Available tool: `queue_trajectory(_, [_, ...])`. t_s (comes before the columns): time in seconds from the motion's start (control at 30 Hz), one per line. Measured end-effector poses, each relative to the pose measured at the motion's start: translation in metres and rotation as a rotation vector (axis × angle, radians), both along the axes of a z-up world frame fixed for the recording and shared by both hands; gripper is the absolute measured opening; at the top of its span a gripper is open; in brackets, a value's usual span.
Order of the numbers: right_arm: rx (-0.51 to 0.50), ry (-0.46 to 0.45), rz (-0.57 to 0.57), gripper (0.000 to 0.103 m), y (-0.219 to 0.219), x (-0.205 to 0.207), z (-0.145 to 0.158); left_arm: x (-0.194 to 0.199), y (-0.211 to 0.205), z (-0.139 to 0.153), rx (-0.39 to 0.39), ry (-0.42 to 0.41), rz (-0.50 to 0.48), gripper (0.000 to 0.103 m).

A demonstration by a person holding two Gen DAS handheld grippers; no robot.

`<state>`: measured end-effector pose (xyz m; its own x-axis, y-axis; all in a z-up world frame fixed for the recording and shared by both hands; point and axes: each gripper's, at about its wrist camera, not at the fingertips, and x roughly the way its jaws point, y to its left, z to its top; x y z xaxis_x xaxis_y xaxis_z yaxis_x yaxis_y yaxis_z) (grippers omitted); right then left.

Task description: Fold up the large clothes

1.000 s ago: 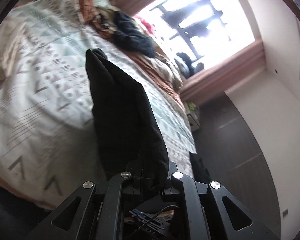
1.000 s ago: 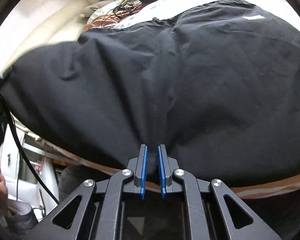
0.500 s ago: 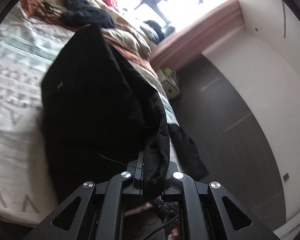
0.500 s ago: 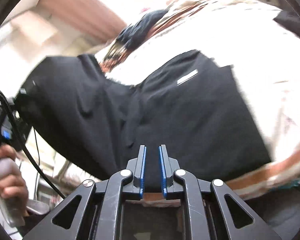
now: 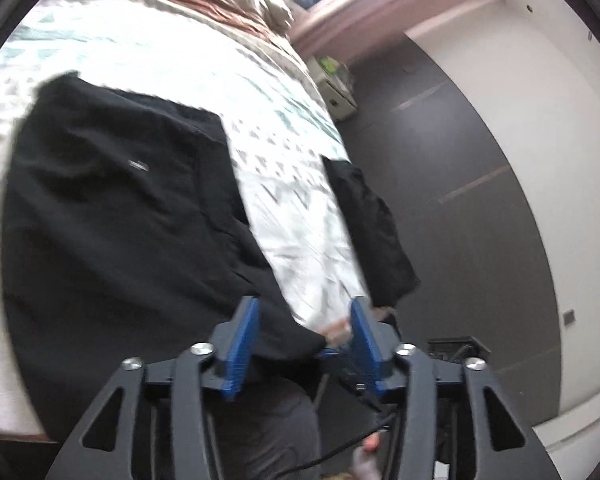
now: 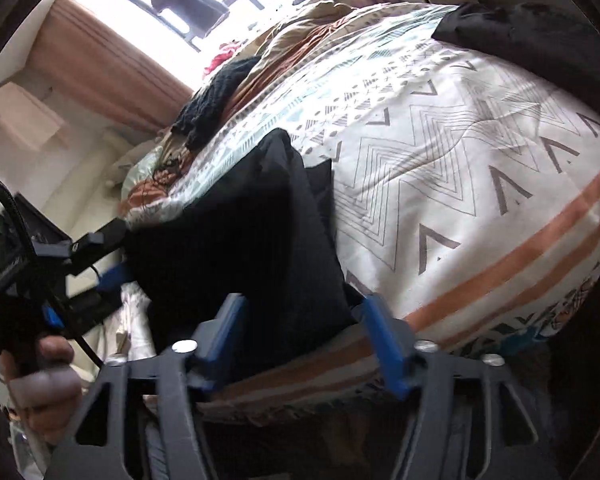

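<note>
- A black garment [image 5: 112,208] is laid folded on the patterned bedspread [image 5: 292,200], near its edge.
- A small pale label, blurred, seems sewn on top.

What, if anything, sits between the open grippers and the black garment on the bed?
Nothing visible does. The black garment lies folded on the patterned quilt, directly ahead of the left gripper and the right gripper; both jaws have just opened.

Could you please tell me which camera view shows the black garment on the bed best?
The left wrist view: the black garment lies spread across the bedspread, small label visible. The right wrist view shows it edge-on, a dark bunched mass.
</note>
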<state>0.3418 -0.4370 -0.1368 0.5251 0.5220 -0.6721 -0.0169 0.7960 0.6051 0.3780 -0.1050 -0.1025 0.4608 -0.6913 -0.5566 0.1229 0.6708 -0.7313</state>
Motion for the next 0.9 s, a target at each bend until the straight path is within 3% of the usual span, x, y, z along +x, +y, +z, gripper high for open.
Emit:
queue_trajectory(0.13, [0.039,-0.005,0.02,0.07,0.005,0.009,0.004,-0.012,0.04,0.0,0.053,-0.007,0.115,0.063])
queue_trajectory(0.2, [0.05,-0.01,0.031,0.079,0.012,0.014,0.005,-0.024,0.062,-0.007,0.066,0.016,0.169,0.063])
queue_trajectory(0.47, [0.094,-0.023,0.082,0.079,0.04,0.032,0.008,-0.054,0.109,-0.04,0.115,0.106,0.306,0.063])
queue_trajectory(0.53, [0.088,-0.022,0.072,0.071,0.041,0.032,0.006,-0.058,0.113,-0.05,0.122,0.125,0.317,0.063])
queue_trajectory(0.6, [0.07,-0.017,0.067,0.021,0.04,0.032,0.002,-0.06,0.11,-0.055,0.126,0.14,0.319,0.063])
queue_trajectory(0.7, [0.087,0.001,0.058,0.013,0.031,0.028,-0.012,-0.063,0.104,-0.064,0.136,0.163,0.31,0.063])
queue_trajectory(0.9, [0.11,0.028,0.024,0.01,0.016,0.019,-0.036,-0.06,0.091,-0.094,0.16,0.223,0.282,0.063])
